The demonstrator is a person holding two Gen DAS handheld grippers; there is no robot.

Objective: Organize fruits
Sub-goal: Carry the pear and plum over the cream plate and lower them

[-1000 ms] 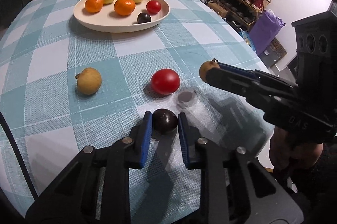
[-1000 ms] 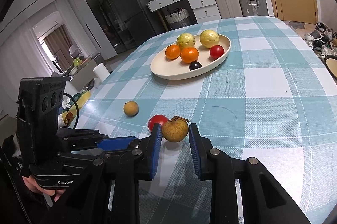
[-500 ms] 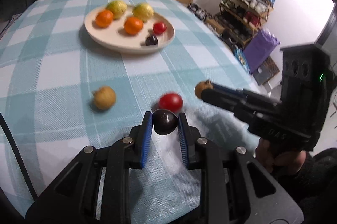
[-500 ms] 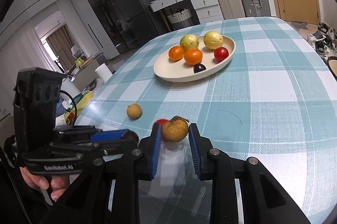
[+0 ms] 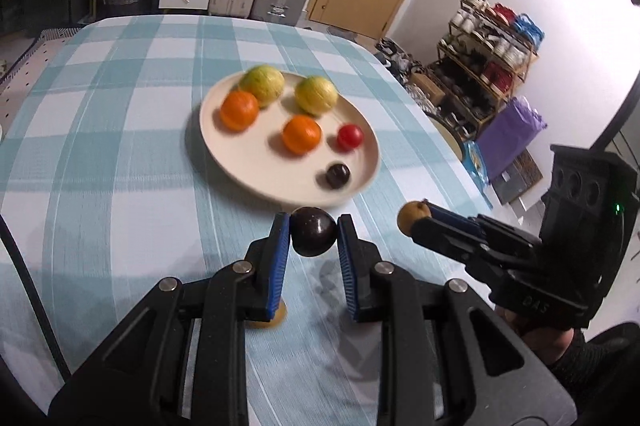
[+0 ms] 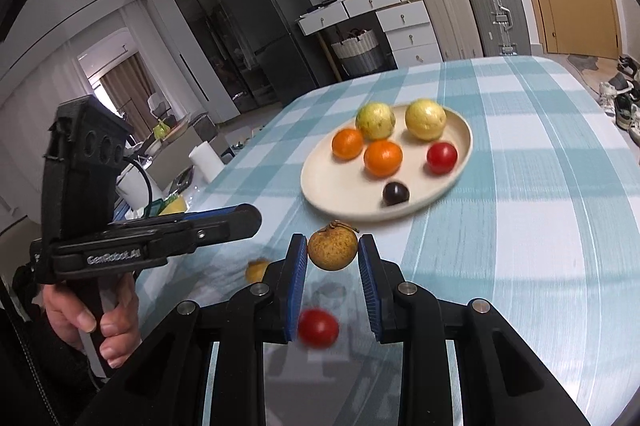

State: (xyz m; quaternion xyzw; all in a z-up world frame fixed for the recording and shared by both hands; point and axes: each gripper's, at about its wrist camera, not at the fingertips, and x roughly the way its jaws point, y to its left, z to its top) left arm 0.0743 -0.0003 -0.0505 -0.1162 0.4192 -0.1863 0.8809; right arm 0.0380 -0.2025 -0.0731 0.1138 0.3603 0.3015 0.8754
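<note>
I noted my left gripper [image 5: 313, 235] clamped on a dark plum [image 5: 312, 232] and my right gripper [image 6: 332, 251] clamped on a brown longan [image 6: 332, 250], both held above the checked tablecloth [image 6: 540, 226] just short of the plate [image 6: 340, 190]. Nearer than the plate, a red tomato [image 6: 318, 328] and a second longan [image 6: 256, 269] lay on the cloth. The plate held two oranges, two yellow-green fruits, one tomato and one plum.
</note>
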